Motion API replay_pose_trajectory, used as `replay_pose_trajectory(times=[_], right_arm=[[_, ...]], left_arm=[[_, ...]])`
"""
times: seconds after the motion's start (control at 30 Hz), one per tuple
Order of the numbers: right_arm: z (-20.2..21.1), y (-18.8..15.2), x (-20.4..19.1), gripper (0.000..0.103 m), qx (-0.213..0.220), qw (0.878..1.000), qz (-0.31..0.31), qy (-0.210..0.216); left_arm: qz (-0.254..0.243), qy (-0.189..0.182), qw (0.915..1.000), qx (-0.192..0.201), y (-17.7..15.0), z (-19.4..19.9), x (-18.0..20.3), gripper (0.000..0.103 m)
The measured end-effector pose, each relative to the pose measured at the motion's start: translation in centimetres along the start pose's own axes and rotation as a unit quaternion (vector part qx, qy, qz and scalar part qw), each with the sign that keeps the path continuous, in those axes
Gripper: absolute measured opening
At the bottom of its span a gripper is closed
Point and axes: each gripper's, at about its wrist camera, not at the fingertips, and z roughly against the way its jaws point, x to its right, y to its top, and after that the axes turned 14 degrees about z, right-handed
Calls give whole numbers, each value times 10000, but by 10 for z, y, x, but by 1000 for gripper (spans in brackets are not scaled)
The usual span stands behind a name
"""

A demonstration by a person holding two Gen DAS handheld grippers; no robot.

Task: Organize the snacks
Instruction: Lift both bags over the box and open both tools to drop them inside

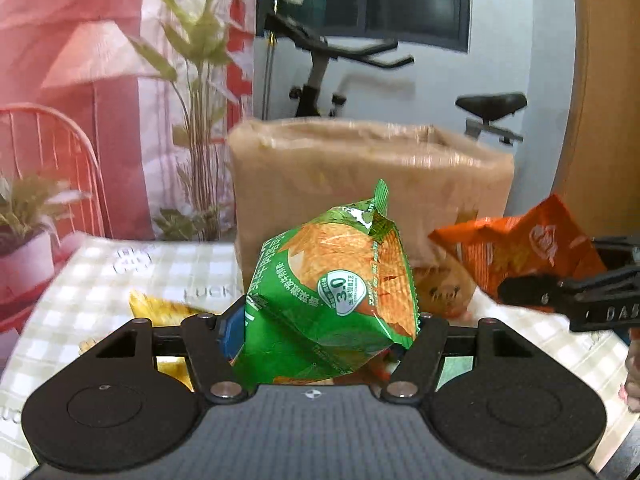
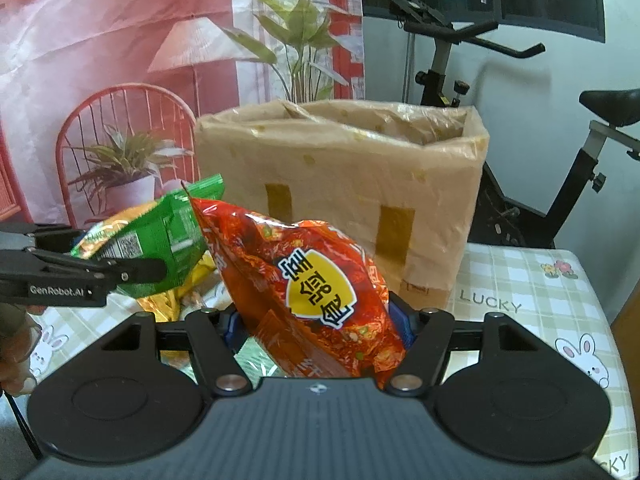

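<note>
Clamped between the closed-in jaws of the left gripper (image 1: 326, 332) is a green snack bag (image 1: 332, 300), lifted off the checked tablecloth (image 1: 100, 276), while the right gripper (image 2: 320, 324) pinches an orange-red snack bag (image 2: 308, 280) the same way, raised just beside the green one. Below them a few more packets (image 2: 176, 300), yellow and gold, lie loose on the cloth. Farther back, in front of both grippers, stands a cardboard box (image 2: 340, 184) lined with a thin plastic bag, open at the top; what it contains cannot be seen.
</note>
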Motion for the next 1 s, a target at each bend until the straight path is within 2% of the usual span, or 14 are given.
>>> replay_pose_trajectory(times=[0.2,0.37,0.53,0.63,0.8,1.0], right_arm=[[19,24,1,68,284,9995,-36,113],[36,59,13,68,653,9977,-103,139],[41,98,35,68,1005,9949,-32,71],[23,118,53,68,1049,9944,67,-105],[-28,149,85,69,923,9952,48,-308],[-86,151,121,69,536,9964,-487,-442]], left_arm=[[178,-37,9986,488,35,22,12,69],[257,-160,9952,931,73,36,25,70],[230,-217,9924,1190,111,21,38,70],[374,-229,9922,1165,137,-6,41,70],[463,-187,9927,1094,173,-49,46,70],[420,-161,9961,765,185,-98,49,70]])
